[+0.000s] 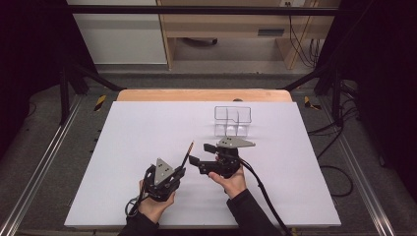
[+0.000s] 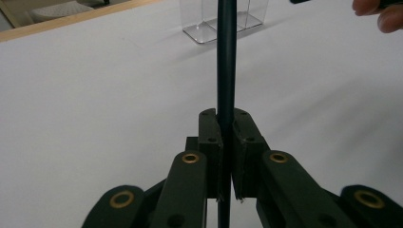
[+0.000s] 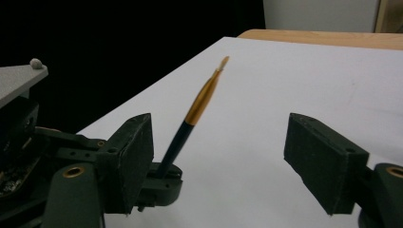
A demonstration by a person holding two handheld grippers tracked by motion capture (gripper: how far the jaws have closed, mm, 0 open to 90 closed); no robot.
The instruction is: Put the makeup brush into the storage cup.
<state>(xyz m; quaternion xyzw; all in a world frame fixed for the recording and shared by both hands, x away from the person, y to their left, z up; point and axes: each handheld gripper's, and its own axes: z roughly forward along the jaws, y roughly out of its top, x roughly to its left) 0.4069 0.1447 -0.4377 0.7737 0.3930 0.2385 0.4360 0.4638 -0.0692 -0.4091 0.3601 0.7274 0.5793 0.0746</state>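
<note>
Brush [image 1: 188,153] | clamped in left gripper [image 1: 180,173], axis toward 1 o'clock | right gripper [image 1: 201,155] agape, just right of shaft, nothing between pads

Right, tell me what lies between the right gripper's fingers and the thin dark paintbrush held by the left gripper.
Nothing: in the high view, only bare white table separates the open right gripper from the paintbrush.

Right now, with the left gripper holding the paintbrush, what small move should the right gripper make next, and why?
Probably ease the right gripper sideways until its open jaws straddle the paintbrush, then close. The left gripper is clamped on the handle, and the brush stands free just beside the right gripper's pads, not yet between them.
</note>
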